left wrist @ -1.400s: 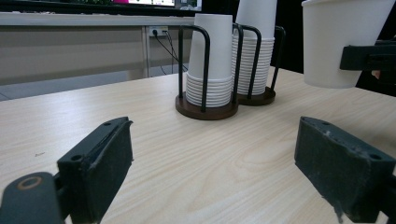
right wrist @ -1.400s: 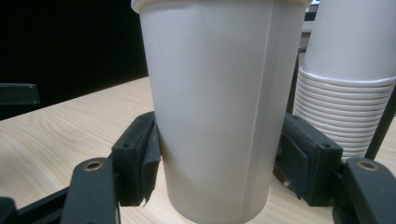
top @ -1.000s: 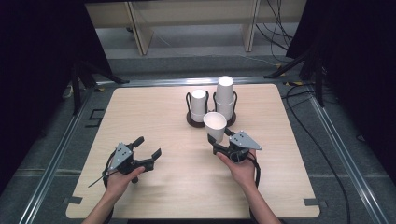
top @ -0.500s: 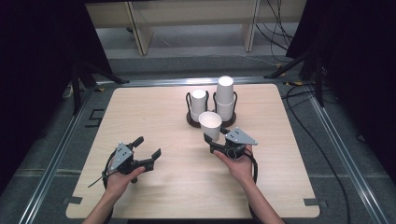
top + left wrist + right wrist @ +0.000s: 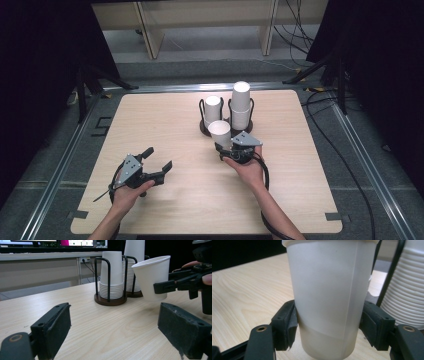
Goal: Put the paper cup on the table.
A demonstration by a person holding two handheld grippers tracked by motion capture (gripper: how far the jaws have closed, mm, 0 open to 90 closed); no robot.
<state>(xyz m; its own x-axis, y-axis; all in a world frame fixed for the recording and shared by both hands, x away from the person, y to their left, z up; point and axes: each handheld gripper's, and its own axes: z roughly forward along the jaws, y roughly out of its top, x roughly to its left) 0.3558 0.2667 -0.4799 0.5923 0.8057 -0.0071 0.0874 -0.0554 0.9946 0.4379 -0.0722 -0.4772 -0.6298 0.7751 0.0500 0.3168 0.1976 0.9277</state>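
On the wooden table (image 5: 150, 125), right gripper (image 5: 223, 148) clamps an unmarked paper cup (image 5: 220, 132).

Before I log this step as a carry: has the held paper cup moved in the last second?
Yes. The paper cup in the right hand-held gripper shifted left, toward the cup holder.

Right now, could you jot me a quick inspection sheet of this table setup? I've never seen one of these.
Surface: pale wooden table, bare apart from the cups and holder.
Job's things: a single paper cup held upright; two stacks of white cups upside down in a black wire holder.
Clutter: nothing seen.
Grippers: right gripper shut on the single paper cup; left gripper open, holding nothing.
Cables: a black cable trails from the right gripper; more lie on the floor at right.
Surroundings: dark curtains, grey floor, wooden furniture behind.
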